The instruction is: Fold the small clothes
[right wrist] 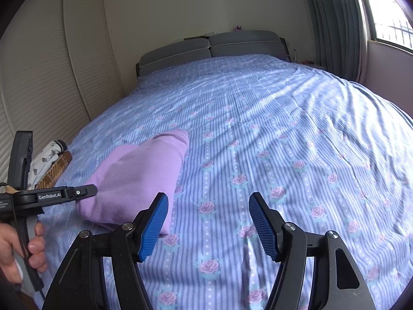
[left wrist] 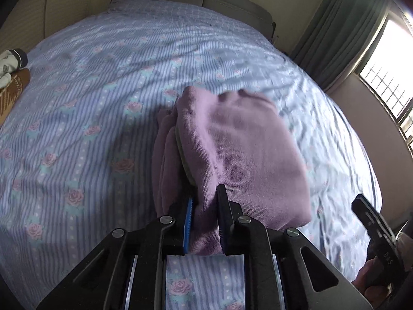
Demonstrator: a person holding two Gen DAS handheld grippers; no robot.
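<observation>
Now one lilac garment (left wrist: 232, 155) on the flowered bedsheet (right wrist: 284, 129), left gripper (left wrist: 205, 206) clamped on its fold, right gripper (right wrist: 209, 222) open over bare sheet, two small clothes (right wrist: 49, 165) near the edge.

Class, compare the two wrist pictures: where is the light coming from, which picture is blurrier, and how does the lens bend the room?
Left wrist view: daylight glares through the window, the purple garment and bed sheet are smeared with blur, and the bed bulges into a dome. Right wrist view: sharper, sunlit streaks cross the sheet, the window is washed out, and the wardrobe doors curve.
</observation>
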